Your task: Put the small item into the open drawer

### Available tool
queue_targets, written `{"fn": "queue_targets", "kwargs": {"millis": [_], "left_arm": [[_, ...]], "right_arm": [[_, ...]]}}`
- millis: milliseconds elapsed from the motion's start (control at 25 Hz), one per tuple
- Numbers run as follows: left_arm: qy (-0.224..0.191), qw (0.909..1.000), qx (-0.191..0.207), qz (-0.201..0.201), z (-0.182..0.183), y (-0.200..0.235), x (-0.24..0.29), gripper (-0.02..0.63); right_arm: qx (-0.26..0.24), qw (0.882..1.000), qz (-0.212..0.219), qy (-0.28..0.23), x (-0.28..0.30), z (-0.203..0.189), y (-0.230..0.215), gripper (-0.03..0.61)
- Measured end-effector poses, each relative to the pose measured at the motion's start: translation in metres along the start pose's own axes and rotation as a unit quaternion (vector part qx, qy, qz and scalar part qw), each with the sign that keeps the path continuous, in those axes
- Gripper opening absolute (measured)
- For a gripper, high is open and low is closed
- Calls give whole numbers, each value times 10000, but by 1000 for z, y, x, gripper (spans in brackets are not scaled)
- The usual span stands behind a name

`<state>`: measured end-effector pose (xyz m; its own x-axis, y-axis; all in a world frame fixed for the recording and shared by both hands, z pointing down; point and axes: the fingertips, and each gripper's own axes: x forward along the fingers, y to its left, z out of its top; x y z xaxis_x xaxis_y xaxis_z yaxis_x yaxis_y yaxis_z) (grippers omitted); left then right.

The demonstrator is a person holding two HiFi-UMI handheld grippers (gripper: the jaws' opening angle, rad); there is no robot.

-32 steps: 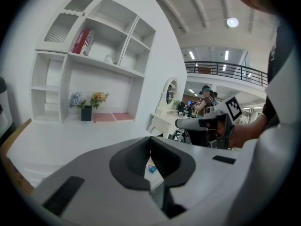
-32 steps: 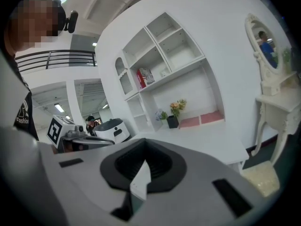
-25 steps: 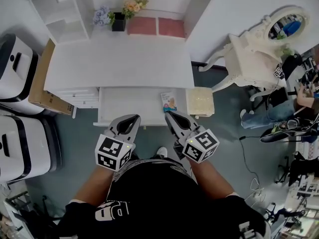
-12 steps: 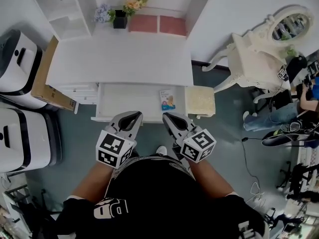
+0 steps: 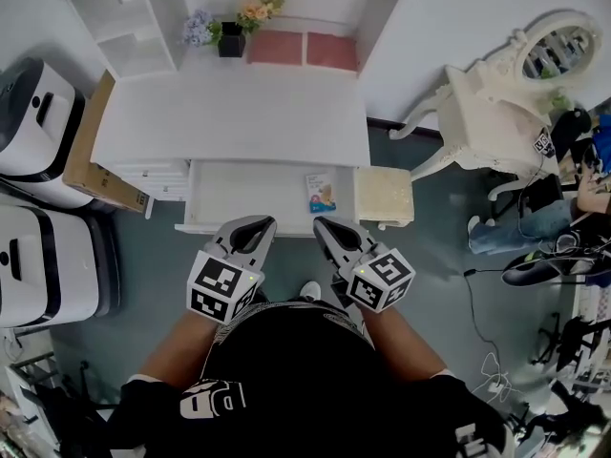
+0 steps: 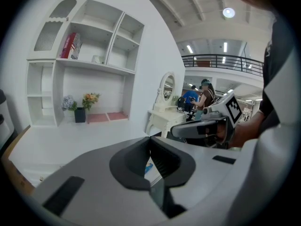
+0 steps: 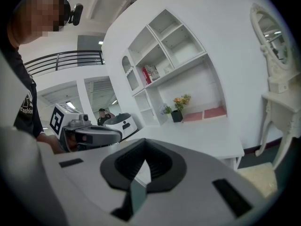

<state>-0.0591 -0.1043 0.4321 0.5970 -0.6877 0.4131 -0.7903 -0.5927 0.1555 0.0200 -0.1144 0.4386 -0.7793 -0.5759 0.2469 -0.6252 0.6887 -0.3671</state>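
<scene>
Head view is showing you facing the white desk (image 5: 229,113) and its open drawer (image 5: 248,191), holding the left gripper (image 5: 252,227) and right gripper (image 5: 328,227) near its front, both closed on nothing, while the small printed packet (image 5: 321,193) is lying in the drawer's right end.

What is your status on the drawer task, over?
Left hand-held gripper shut, empty. Right hand-held gripper shut, empty. Small packet lies in open drawer, right end. Nothing in the way.
</scene>
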Motion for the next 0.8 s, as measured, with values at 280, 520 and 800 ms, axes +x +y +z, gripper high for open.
{"fn": "queue_targets", "kwargs": {"millis": [280,520,800], "left_arm": [[-12,10000,27,-12,3,-2,-1,14],[-13,10000,26,0,1,0,-1,14],[-50,10000,-7,11,3,1,-1,14]], "right_arm": [[4,10000,11,-33,-1,2,1,6],[41,10000,21,-32,1,0,1,6],[61,10000,18,-35,1,1,1,6]]}}
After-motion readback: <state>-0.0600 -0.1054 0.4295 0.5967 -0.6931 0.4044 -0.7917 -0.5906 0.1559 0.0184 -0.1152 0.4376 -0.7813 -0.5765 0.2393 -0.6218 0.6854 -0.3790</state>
